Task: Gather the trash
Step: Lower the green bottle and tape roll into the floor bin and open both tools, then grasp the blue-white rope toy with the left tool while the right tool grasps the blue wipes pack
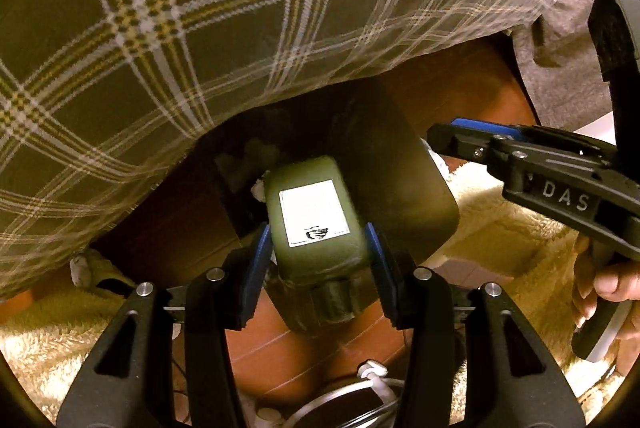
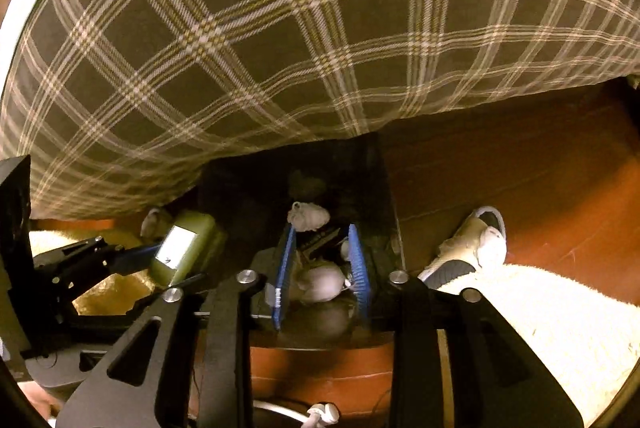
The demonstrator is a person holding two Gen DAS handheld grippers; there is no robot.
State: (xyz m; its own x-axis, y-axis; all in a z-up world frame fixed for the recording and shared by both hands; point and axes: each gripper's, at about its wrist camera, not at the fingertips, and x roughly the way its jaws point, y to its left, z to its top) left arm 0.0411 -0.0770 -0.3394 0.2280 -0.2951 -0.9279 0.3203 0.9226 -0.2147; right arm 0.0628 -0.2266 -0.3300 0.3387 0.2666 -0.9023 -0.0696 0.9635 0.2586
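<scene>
A: Left gripper grasps the bottle, pads pressed to its sides, cap end toward the camera, hanging over the bin. You have carried it to the drop but not let go.

B: Right gripper?

A: Jaws parted over the bin's mouth, nothing pinched. A pale wad shows between the fingers, apparently lying loose in the bin; a second wad sits beyond the tips.

B: So, progress?

A: Judged partly done: the wads are in, the bottle still to release. A small scrap lies near the blanket edge; whether it is trash, you cannot tell.

B: What does each view add?

A: The right view alone shows the bin's contents and a shoe on the floor. The left view alone shows the bottle's label, cap and your hand.
</scene>
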